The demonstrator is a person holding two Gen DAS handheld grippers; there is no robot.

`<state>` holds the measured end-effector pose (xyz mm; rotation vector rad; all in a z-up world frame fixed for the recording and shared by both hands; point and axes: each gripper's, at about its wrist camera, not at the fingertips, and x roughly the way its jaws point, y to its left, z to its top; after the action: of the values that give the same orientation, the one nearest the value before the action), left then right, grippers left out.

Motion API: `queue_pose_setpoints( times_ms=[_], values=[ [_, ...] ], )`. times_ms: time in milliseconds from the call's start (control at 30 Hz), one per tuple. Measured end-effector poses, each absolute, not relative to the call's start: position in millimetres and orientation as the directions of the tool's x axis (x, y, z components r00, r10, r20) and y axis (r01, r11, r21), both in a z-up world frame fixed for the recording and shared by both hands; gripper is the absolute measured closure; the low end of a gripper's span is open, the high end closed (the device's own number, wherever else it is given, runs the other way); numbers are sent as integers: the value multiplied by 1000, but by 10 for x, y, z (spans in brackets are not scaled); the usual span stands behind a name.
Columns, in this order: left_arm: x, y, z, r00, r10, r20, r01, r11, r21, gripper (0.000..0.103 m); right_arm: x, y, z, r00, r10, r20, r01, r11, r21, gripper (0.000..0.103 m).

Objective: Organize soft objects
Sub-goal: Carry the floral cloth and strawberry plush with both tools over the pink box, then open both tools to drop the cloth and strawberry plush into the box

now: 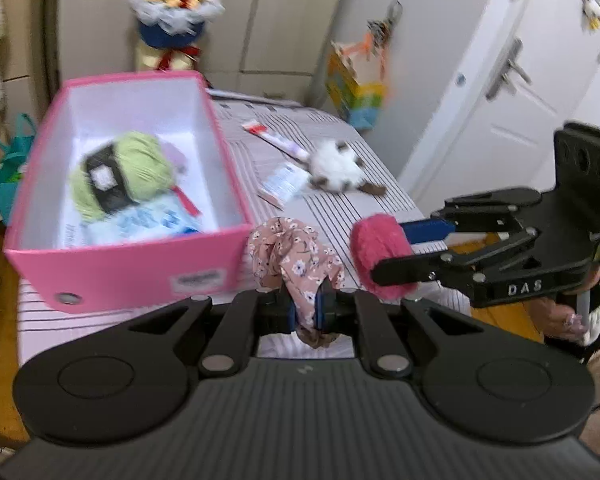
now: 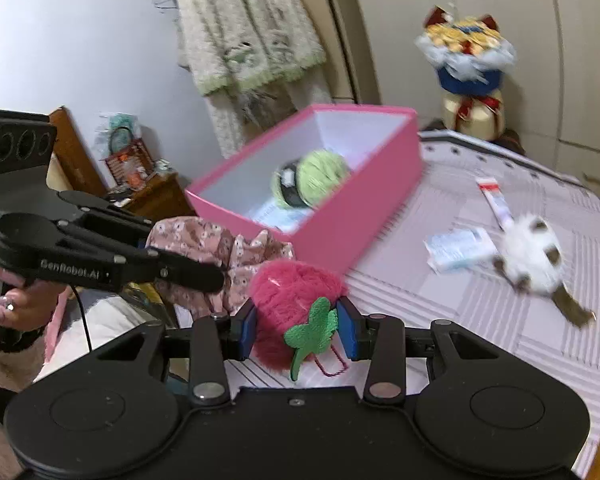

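With both loads gripped, pink box (image 1: 132, 276) nearby.

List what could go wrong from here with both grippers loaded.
1. The left gripper pinches only a fold of the floral scrunchie; it may slip out before reaching the pink box.
2. The right gripper holding the fuzzy strawberry sits close beside the left; both heading boxward might collide.
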<state>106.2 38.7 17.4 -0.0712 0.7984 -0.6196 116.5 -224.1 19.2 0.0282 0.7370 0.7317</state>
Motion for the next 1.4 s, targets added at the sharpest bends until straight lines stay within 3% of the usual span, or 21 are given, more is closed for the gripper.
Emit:
queue_pose_setpoints(
  times_ms=[300, 533, 767, 1200, 1400],
  values=[
    [1334, 751, 637, 668, -491, -559, 465, 862, -201, 95, 1544, -1891, 617, 559, 651, -514, -660, 724, 200, 57],
    [1774, 876, 709, 731, -459, -505, 448, 881, -153, 95, 2144, -1841, 672, 560, 694, -453, -675, 699, 237, 57],
    [2500, 921, 368, 759, -374, -533, 360, 923, -136, 94, 2818, -1659, 431, 559, 658, -505, -622, 735, 270, 56],
    [3315, 950, -140, 717, -297, -630, 277, 952, -133, 94, 3443, -1149, -37, 612, 499, -613, -593, 803, 61, 56],
    [3351, 884, -217, 744, -225, -629, 254, 966, -46, 92, 3549, -1042, -136, 637, 425, -643, -568, 823, -19, 56]
  ],
)
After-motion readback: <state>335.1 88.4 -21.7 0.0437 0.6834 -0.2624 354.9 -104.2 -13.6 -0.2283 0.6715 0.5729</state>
